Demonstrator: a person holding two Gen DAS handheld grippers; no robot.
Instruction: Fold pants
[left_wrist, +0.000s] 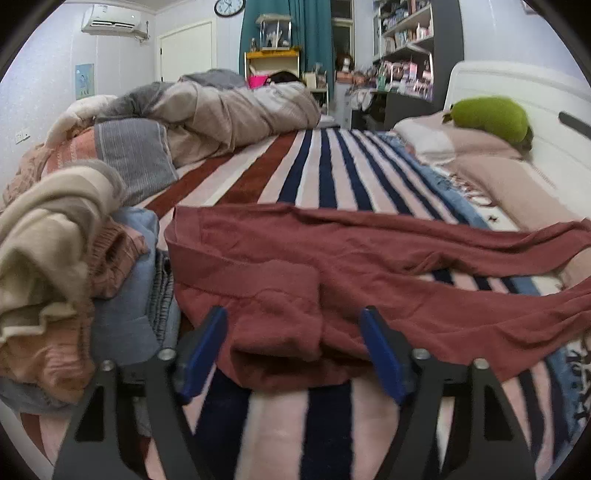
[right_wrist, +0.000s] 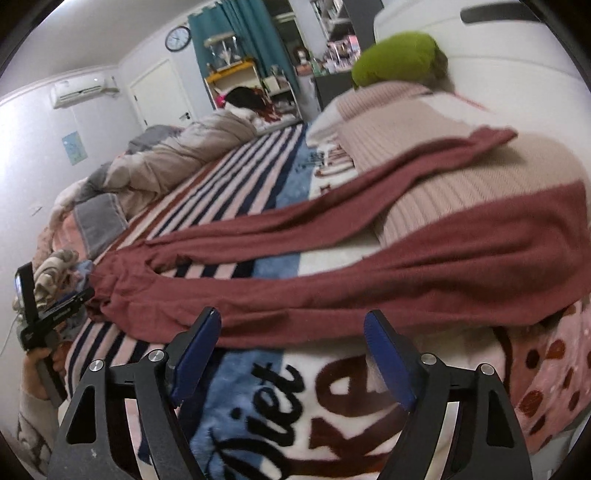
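Observation:
Dusty-red pants (left_wrist: 332, 266) lie spread across the striped bed, waistband at the left, both legs running right. In the right wrist view the pants (right_wrist: 369, 280) stretch from the waist at left to the leg ends, which drape over a pink pillow (right_wrist: 461, 184). My left gripper (left_wrist: 293, 325) is open, its blue fingers either side of the near waist corner, just above the cloth. My right gripper (right_wrist: 291, 332) is open and empty, hovering at the near edge of the nearer leg. The left gripper shows in the right wrist view (right_wrist: 55, 310) by the waist.
A pile of clothes (left_wrist: 74, 277) sits left of the waistband. A crumpled duvet (left_wrist: 221, 110) lies at the far side of the bed. Pillows and a green plush (left_wrist: 491, 118) lie by the white headboard (left_wrist: 517, 85). A patterned blanket (right_wrist: 295, 406) covers the near edge.

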